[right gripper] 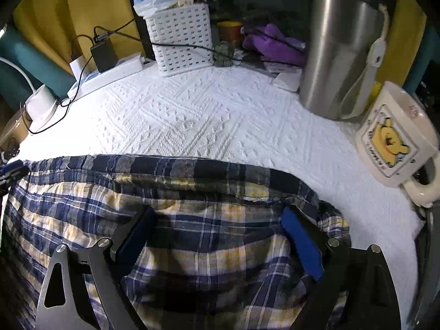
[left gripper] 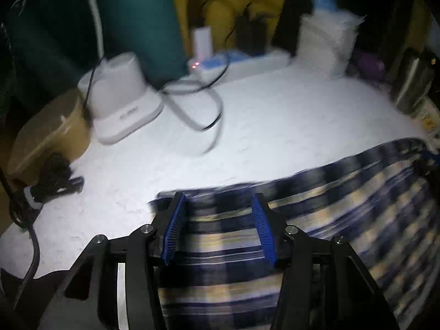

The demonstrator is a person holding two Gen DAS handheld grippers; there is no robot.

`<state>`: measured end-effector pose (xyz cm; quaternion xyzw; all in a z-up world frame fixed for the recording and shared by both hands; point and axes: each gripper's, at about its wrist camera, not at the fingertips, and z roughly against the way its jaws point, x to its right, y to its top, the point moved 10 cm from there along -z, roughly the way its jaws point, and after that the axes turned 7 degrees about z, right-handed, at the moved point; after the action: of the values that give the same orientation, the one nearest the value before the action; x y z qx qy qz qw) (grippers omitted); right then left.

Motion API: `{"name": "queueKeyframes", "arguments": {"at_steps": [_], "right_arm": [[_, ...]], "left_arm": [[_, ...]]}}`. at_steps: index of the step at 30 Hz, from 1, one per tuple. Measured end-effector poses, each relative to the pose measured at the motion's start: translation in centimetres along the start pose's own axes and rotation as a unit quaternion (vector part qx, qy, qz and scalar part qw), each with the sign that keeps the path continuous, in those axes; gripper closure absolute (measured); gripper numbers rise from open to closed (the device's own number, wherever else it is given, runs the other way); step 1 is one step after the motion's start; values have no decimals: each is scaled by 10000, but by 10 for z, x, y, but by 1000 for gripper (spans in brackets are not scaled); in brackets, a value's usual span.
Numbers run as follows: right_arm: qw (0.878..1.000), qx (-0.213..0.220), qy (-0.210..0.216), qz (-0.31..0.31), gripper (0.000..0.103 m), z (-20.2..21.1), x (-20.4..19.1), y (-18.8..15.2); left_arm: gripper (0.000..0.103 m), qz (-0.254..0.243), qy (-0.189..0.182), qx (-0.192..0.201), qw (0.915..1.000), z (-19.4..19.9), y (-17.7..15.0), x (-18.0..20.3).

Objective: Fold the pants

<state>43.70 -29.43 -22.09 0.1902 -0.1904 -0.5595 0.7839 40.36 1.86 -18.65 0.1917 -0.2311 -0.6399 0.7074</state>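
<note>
Blue, white and yellow plaid pants (right gripper: 192, 220) lie on a white textured cloth (right gripper: 192, 118), their edge running across the near part of the table. They also show, blurred, in the left wrist view (left gripper: 316, 220). My left gripper (left gripper: 218, 200) is open over the pants' left end, its blue pads astride the fabric. My right gripper (right gripper: 220, 217) is open over the pants near their right end, with cloth bunched between the fingers. The left gripper's tip shows at the far left of the right wrist view (right gripper: 11, 170).
A steel tumbler (right gripper: 338, 44) and a Pooh mug (right gripper: 393, 143) stand at the right. A white basket (right gripper: 181, 38), chargers and cables (right gripper: 101, 52) line the back. A white lamp base (left gripper: 123, 104), a tan box (left gripper: 49, 134) and a black cord (left gripper: 55, 181) sit at the left.
</note>
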Motion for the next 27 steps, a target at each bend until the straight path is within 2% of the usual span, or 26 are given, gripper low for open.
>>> {"name": "queueKeyframes", "arguments": {"at_steps": [5,9,12,18,20,21,23,27], "right_arm": [[9994,45,-80,323,9,18,-17,-14],[9968,1,-399,693,9,21,-24,-34],[9951,-5,-545,827,9,23,-23,-49],[9947,60,-648,796,9,39,-8,-69],[9939,88,-740,807,9,46,-4,-74],[9938,99,-768,797,9,49,-2,-75],[9941,152,-807,706,9,58,0,-78],[9961,430,-433,643,9,76,-18,-78]], "left_arm": [[53,-290,-608,-110,9977,8,-8,50],[53,-513,-723,-394,9953,-6,-27,80],[52,-804,-471,-282,9952,-14,-28,90],[50,-762,-337,-350,9959,-14,-26,83],[50,-691,-125,-313,9970,-11,-23,78],[50,-632,-169,-231,9976,-3,-23,78],[50,-520,-511,-152,9972,14,-26,85],[50,-702,-1113,-237,9910,41,-56,116]]}}
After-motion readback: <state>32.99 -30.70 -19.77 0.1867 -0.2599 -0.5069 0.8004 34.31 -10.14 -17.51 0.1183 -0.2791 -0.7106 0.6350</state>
